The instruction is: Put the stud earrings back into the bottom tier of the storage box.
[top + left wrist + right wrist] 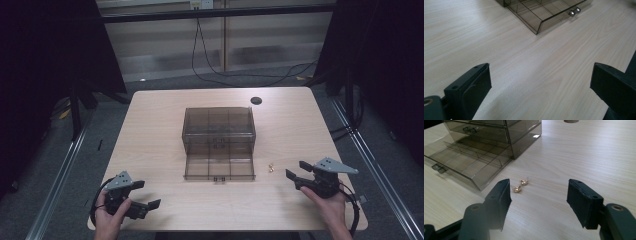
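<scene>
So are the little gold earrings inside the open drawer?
No, the two gold earrings lie on the bare table, apart from the open drawer of the smoky plastic box.

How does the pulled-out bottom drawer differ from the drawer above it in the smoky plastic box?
The bottom drawer is pulled out over the table; the drawer above sits pushed in. The bottom drawer shows its divided compartments openly from above; the drawer above is covered by the box. The bottom drawer lies close to the two gold earrings; the drawer above is farther back. Both are smoky clear plastic with small front knobs.
</scene>
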`<state>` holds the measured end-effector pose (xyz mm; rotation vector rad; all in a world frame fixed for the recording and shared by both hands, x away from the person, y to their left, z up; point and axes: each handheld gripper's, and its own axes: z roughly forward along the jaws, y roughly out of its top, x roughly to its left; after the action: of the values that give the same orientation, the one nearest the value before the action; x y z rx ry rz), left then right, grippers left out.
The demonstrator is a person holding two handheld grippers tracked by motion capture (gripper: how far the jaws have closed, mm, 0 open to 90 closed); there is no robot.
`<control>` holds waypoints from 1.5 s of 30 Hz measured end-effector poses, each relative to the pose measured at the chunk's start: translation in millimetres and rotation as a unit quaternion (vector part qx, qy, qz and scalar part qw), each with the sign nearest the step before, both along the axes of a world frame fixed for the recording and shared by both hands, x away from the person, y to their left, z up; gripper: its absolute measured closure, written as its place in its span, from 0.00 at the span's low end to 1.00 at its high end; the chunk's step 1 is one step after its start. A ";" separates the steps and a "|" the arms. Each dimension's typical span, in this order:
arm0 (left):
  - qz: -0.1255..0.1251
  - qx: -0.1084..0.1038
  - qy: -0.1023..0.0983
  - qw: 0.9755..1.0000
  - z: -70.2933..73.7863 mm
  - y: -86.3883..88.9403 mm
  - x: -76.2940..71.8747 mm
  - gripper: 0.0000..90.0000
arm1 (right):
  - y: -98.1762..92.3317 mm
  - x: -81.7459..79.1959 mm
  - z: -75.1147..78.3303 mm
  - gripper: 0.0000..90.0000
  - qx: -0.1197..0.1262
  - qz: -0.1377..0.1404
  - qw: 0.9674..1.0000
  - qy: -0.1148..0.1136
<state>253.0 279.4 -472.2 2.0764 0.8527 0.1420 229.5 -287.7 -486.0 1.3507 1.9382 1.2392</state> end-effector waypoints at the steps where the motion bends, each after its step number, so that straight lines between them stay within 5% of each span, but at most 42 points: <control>1: 0.001 0.000 0.000 1.000 -0.2 0.4 0.6 0.04 | 0.0 0.0 0.0 0.39 0.000 0.000 1.000 0.000; 12: 0.004 0.002 0.009 1.000 -1.9 1.6 2.8 0.04 | 2.1 7.4 -4.1 0.32 0.008 0.017 1.000 0.014; 26: -0.002 0.004 0.003 1.000 -0.1 0.5 0.4 0.04 | 4.3 9.0 4.2 0.50 -0.005 0.053 0.997 0.052; 30: -0.004 0.001 0.004 1.000 -0.7 1.0 0.2 0.04 | 11.0 15.4 9.9 0.49 -0.038 0.056 0.995 0.075; 39: -0.009 0.003 0.007 1.000 -0.7 -1.1 0.1 0.04 | 26.0 27.1 18.4 0.49 -0.063 0.106 0.985 0.123; 45: -0.008 0.002 0.006 1.000 -0.2 -1.1 -0.2 0.04 | 39.2 38.9 20.0 0.49 -0.110 0.148 0.968 0.170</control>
<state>252.8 278.4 -472.4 2.0886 0.8432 0.1221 268.3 -248.5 -466.1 1.2534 2.5088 0.9227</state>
